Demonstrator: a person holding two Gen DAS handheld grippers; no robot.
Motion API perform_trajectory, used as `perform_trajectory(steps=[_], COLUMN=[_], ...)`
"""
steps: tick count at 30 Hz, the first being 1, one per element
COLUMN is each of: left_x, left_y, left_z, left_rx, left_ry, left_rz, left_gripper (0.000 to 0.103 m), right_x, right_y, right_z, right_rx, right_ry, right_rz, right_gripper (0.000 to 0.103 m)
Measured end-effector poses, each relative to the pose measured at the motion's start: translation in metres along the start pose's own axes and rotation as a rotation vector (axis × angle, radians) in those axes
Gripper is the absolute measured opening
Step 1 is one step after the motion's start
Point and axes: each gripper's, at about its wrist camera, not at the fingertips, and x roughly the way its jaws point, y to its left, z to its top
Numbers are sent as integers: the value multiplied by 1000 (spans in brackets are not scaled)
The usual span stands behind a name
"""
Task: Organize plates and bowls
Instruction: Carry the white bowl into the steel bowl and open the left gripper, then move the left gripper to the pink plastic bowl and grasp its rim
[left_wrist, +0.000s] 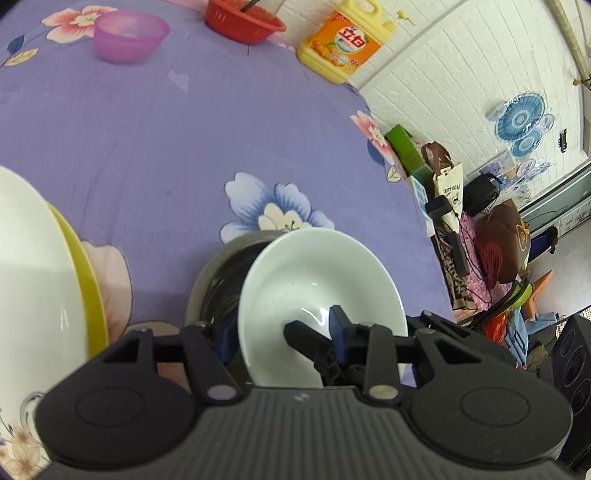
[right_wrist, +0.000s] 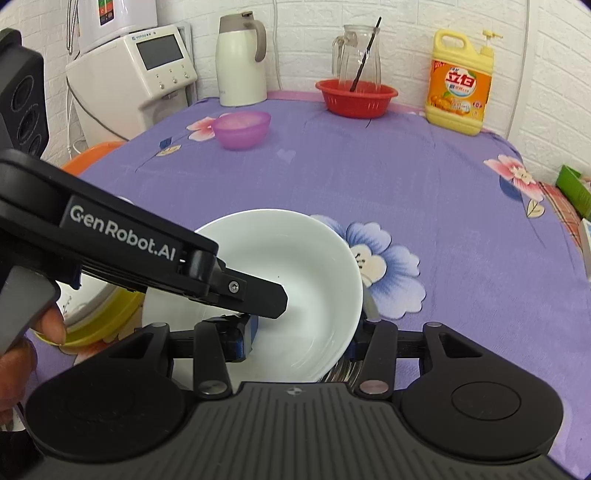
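A: Nearest the lens in the left wrist view, what does the left gripper (left_wrist: 284, 332) have?

B: Its jaws are clamped on the rim of the white bowl (left_wrist: 317, 295); one blue pad sits inside the bowl, the other outside. The bowl is tilted, low in the centre of the frame, over a steel bowl (left_wrist: 207, 280).

A: And the right gripper (right_wrist: 303, 338)?

B: Its jaws straddle the same white bowl (right_wrist: 295, 280) at the bottom centre of the right wrist view, one finger inside and one outside the rim on the steel-bowl side. Whether they press is hard to tell.

A: What is at the left edge?

B: A large white bowl (left_wrist: 29, 266) nested in a yellow bowl (left_wrist: 88, 280), lower left in the left view.

A: Farther back?

B: On the purple flowered surface (right_wrist: 369, 177), a pink bowl (right_wrist: 242, 129) at upper left, a red basket (right_wrist: 356, 98) holding a glass jug (right_wrist: 356, 51) at top centre, and a yellow detergent bottle (right_wrist: 460, 85) at upper right.
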Motion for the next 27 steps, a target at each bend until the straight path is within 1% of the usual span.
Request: perform_trajectory(steps=[1,3,4,5,9,10,11,13,15,17,19,20,24,27], left_x=[0,1,1,0,1,0,-1,-7,-15,-23,-32,-37,-54,-60], left_y=[1,0,-2,-3,-10,-11,-12,-14,-18,-17,-18,-19,-17,-7], left_z=[-1,0,1,3,3,3,3,4,8,12,17,21,30,40], left_rx=[8,32,45,61,114,119,118,121,136,132,139,146,164,144], left_ry=[2,13,22,31,36,34,35,19,-4,-23,-54,-71,-140,-164], left_rz=[0,-1,6,9,28,28,26,32,32,11,0,1,16,27], left_gripper=[36,44,65,81,83,85,89,92,92,94,94,95,95,96], right_x=[1,1,0,-2,-7,-9,-11,-16,-23,-28,-31,-32,-31,-29], right_y=[0,-3,-4,-6,-12,-13,-13,-16,-17,-19,-21,-22,-27,-30], right_z=[-2,-3,-4,-5,-6,-6,-6,-6,-5,-3,-2,-2,-2,3], right_rx=[5,19,24,28,64,64,65,71,72,68,70,75,104,132], right_ry=[1,-3,-5,-12,-28,-34,-41,-58,-84,-109,-123,-128,-137,-143], right_rz=[8,17,20,15,48,46,43,46,39,12,-1,-4,-29,-17], right_gripper=[79,76,75,75,73,74,74,75,80,85,94,102,103,103])
